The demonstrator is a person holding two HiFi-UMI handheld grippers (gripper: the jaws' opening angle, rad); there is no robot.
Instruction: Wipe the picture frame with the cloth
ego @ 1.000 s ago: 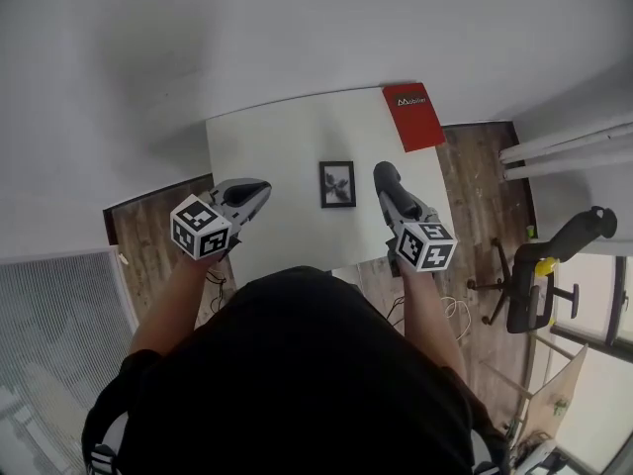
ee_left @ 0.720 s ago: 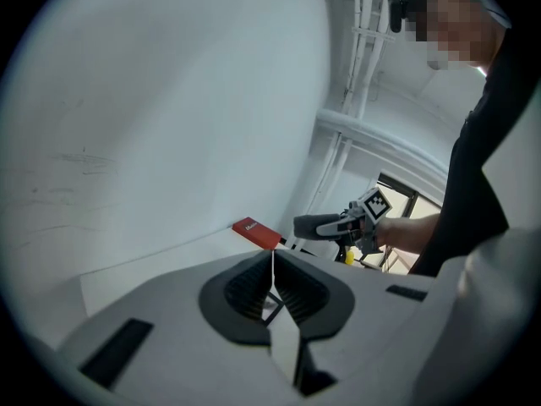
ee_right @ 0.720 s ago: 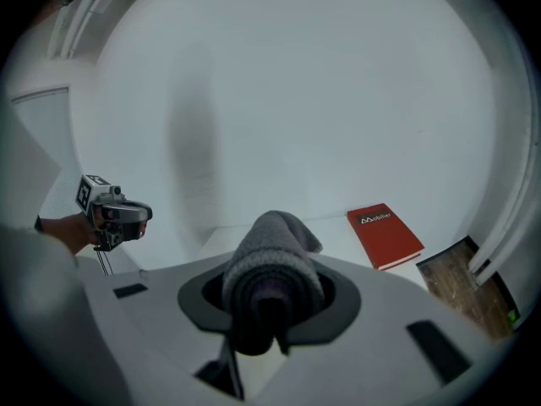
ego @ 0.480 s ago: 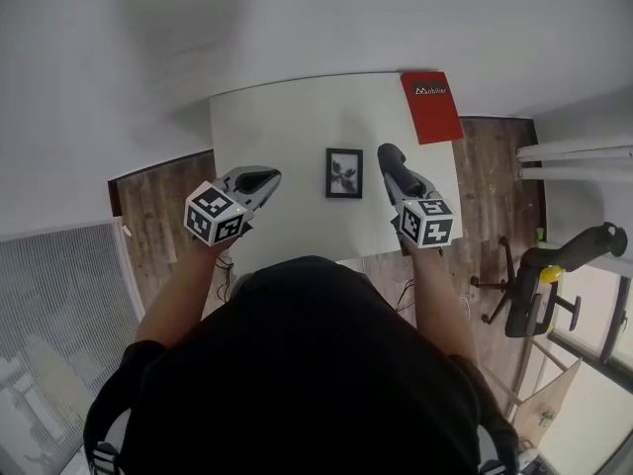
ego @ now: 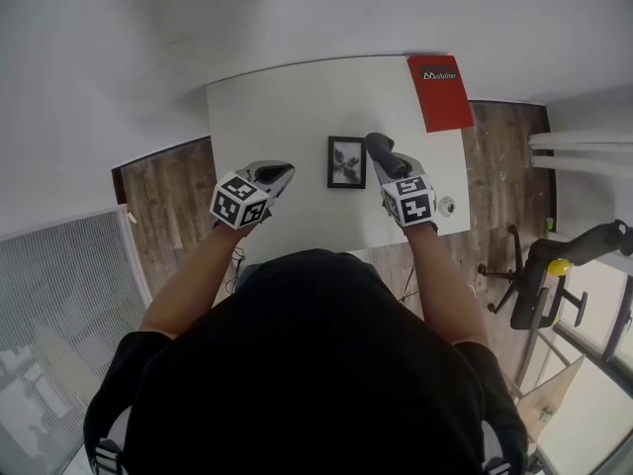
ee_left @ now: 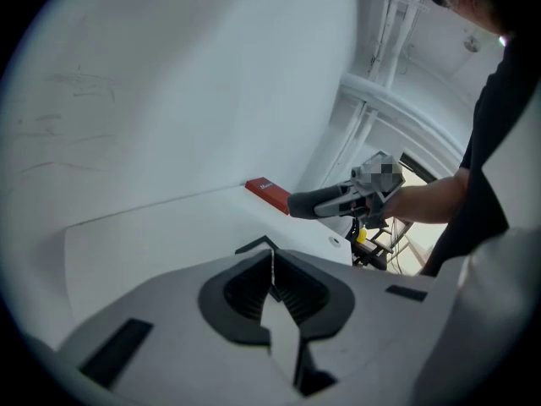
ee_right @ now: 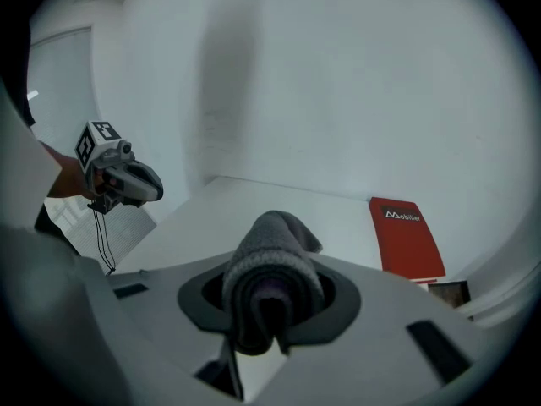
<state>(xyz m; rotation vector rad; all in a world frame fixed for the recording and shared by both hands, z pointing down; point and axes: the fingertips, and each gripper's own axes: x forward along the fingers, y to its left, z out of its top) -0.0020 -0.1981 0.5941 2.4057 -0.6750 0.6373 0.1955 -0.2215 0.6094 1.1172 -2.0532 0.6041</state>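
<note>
The picture frame [ego: 346, 162] is laid flat on the white tabletop [ego: 277, 117], just beside the right gripper [ego: 384, 161], which is clamped on a folded grey cloth [ee_right: 272, 265]. The left gripper [ee_left: 271, 265] is pressed together, empty. A red booklet [ego: 440, 92] is set at the far corner, well apart.

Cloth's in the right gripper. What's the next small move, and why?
Probably ease the right gripper down and leftward until the cloth meets the picture frame. Its jaws clamp the cloth, and the frame lies flat on the table just left of its tip, apparently untouched.
</note>
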